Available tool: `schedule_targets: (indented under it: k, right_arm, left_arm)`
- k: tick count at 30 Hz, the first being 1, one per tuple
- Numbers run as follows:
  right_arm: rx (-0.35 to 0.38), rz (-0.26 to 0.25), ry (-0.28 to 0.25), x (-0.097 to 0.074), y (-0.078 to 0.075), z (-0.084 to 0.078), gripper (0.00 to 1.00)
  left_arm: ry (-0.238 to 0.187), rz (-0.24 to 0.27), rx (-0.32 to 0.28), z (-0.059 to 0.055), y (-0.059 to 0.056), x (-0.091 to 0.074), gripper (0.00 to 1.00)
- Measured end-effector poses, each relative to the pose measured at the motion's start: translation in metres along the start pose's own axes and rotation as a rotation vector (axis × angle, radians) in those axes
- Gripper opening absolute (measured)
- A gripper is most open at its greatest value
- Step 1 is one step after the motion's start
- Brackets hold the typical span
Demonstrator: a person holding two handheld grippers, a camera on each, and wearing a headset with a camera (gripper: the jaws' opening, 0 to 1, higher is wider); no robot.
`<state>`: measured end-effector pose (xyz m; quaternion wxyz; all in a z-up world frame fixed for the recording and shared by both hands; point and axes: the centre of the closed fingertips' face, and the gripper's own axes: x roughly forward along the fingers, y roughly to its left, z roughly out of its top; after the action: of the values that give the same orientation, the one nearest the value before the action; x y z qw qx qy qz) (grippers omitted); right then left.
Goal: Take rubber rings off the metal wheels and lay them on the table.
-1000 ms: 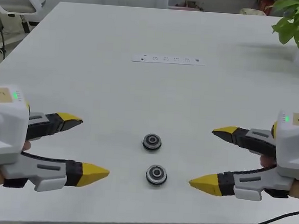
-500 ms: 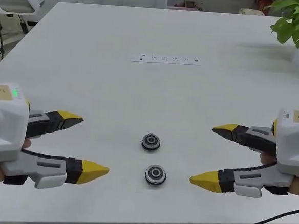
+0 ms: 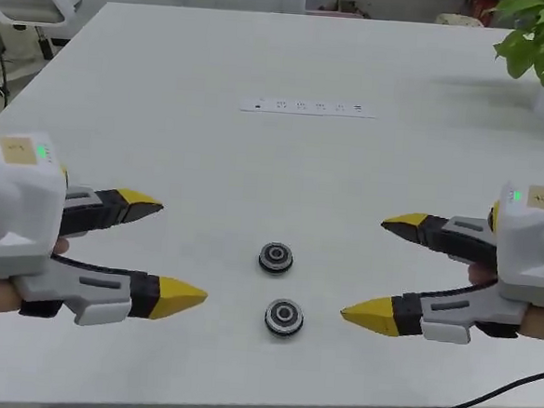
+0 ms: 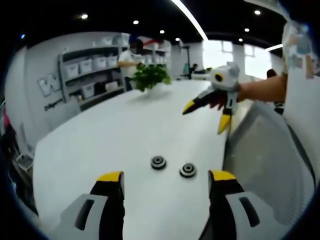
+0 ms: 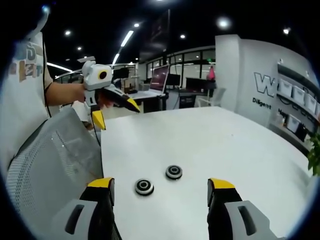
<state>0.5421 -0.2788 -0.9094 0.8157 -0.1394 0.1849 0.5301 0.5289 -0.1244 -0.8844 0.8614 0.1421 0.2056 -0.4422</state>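
On the white table (image 3: 263,63) I am seeing near wheel (image 3: 285,317) and far wheel (image 3: 276,257) lying flat between the grippers | left gripper (image 3: 183,251) and right gripper (image 3: 363,268) hovering, jaws spread wide, empty | power strip (image 3: 307,107) lying farther back, plant (image 3: 540,41) sitting far right, shelving (image 4: 85,75) lining the wall.

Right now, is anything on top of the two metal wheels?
Nothing: the near wheel and far wheel lie uncovered on the table. Their undersides are hidden.
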Motion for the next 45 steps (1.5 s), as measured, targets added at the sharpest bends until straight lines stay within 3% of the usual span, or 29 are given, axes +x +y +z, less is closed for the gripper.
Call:
schedule_targets:
  k: [28, 45]
  right_arm:
    - [-0.052, 0.075, 0.031, 0.024, -0.004, -0.003, 0.68]
    - [-0.061, 0.126, 0.061, 0.039, 0.003, -0.017, 0.62]
  left_arm:
    - [0.001, -0.091, 0.051, 0.014, -0.001, 0.04, 0.62]
    - [0.039, -0.161, 0.06, 0.0, -0.014, 0.065, 0.59]
